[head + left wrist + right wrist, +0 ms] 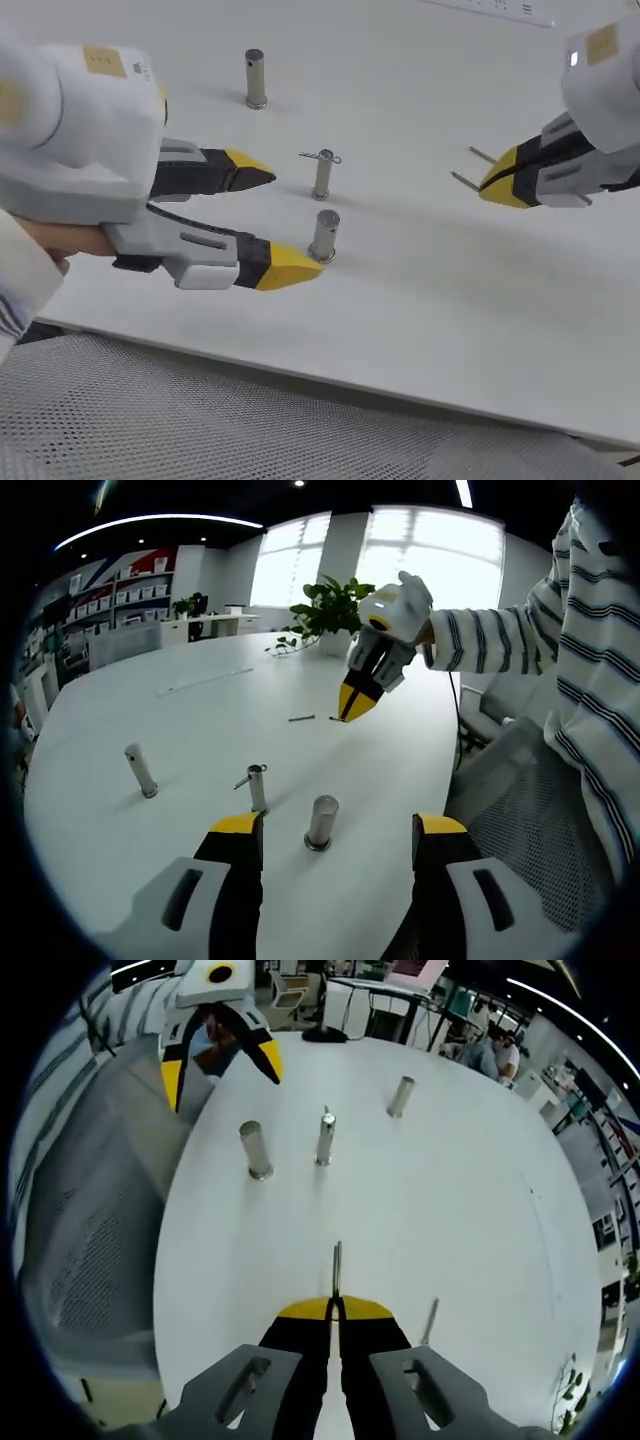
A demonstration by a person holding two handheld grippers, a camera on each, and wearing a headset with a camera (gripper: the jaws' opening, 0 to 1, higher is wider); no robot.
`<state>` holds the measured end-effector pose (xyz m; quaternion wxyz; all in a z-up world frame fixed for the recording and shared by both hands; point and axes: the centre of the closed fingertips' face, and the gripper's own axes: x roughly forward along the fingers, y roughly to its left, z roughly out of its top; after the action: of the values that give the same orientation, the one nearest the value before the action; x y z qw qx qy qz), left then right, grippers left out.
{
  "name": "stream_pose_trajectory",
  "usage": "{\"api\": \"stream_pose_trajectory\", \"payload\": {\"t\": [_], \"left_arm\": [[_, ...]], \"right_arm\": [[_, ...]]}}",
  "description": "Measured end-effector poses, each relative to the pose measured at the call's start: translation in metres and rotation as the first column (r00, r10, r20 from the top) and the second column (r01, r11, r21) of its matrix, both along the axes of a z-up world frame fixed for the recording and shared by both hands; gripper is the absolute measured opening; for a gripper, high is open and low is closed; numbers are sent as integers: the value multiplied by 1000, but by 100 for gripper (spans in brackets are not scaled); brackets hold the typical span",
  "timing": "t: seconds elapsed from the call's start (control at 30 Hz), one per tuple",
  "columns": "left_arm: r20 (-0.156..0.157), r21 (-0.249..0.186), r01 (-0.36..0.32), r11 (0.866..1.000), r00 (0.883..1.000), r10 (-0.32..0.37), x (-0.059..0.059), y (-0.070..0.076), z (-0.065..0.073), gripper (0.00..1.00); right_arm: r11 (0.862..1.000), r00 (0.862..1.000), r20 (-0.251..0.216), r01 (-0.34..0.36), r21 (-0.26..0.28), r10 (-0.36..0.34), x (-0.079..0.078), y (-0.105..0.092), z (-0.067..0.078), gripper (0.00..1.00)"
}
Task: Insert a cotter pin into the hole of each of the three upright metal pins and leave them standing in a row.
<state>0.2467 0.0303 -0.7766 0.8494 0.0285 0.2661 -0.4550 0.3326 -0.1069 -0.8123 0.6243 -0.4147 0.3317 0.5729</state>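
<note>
Three upright metal pins stand in a row on the white table: the far pin [255,78], the middle pin [322,175] with a cotter pin through its top, and the near pin [324,235]. My left gripper [290,222] is open just left of the near pin [321,822], which stands a little ahead between the jaws. My right gripper [487,188] hovers at the right, shut on a cotter pin [337,1265] that sticks straight out of its tips. From the right gripper view the row reads near pin [255,1149], middle pin [325,1138], far pin [400,1096].
A loose cotter pin [483,155] lies on the table beside the right gripper. The table's front edge [300,370] runs close below the left gripper, with a mesh chair under it. A potted plant [325,610] stands at the table's far end.
</note>
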Motion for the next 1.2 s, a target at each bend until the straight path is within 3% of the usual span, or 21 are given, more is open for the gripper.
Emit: {"api": "stream_pose_trajectory", "payload": {"t": [0.17, 0.37, 0.47, 0.63, 0.8, 1.0, 1.2], "left_arm": [[-5, -18, 0, 1000, 1000, 0, 4, -6, 2, 55], [-34, -63, -6, 998, 999, 4, 10, -17, 7, 52], [-55, -61, 2, 998, 998, -5, 13, -24, 7, 52], [-51, -81, 20, 997, 998, -24, 19, -40, 13, 45], [-43, -94, 33, 995, 998, -37, 25, -51, 16, 42], [-56, -97, 27, 995, 998, -32, 32, -58, 15, 37], [-85, -106, 18, 994, 996, -28, 36, -64, 13, 32]], "right_arm": [[1000, 1000, 8, -6, 15, 6, -7, 5, 3, 2], [999, 1000, 27, 8, 38, -9, -14, 9, 8, 2], [999, 999, 30, 12, 47, -14, -20, 11, 10, 2], [998, 999, 31, 22, 67, -24, -28, 15, 12, 2], [997, 997, 68, 20, 80, -25, -32, 20, 17, 2], [997, 994, 106, 0, 71, -7, -34, 26, 18, 2], [998, 994, 107, -16, 59, 10, -41, 30, 15, 2]]}}
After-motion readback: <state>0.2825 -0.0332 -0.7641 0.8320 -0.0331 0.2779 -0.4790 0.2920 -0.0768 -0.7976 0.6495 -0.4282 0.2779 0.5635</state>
